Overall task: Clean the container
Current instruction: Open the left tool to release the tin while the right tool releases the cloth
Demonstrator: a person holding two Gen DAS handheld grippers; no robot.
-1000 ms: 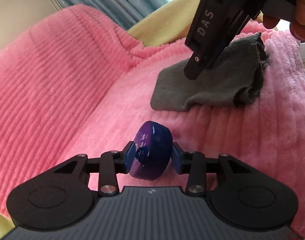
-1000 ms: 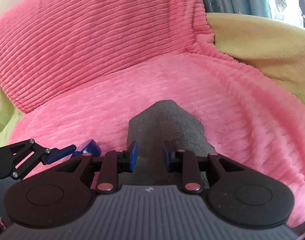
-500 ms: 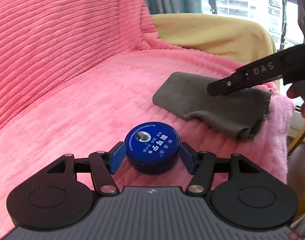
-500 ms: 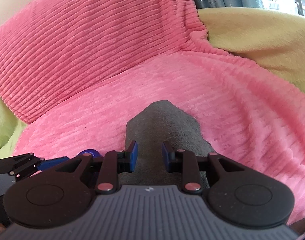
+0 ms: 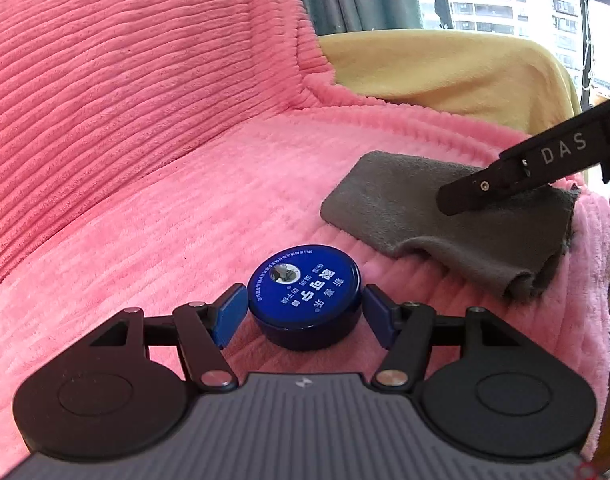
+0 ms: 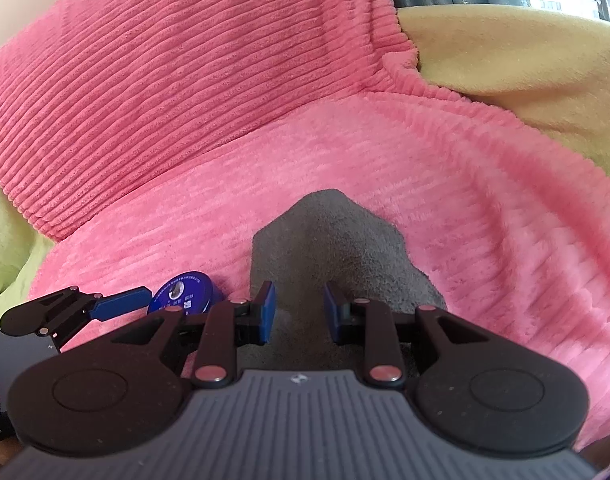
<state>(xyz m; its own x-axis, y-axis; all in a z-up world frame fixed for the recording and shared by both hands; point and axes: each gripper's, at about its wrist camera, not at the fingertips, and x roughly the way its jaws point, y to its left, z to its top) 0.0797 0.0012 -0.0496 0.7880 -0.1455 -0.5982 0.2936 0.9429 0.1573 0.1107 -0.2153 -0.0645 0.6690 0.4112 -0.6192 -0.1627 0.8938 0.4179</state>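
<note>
Released since a second ago: blue tin (image 5: pixel 305 294), then pinched on edge, now sits flat, lid up, on pink blanket (image 5: pixel 185 208).
Item 1, left gripper (image 5: pixel 305 312): jaws spread, tin between them, narrow gaps either side.
Item 2, right gripper (image 6: pixel 299 312): jaws spread, low over grey cloth (image 6: pixel 329 248); contact unclear.
Item 3, cloth: lies beyond and right of left jaws.
Risk: soft plush may tip tin under uneven closing.
</note>
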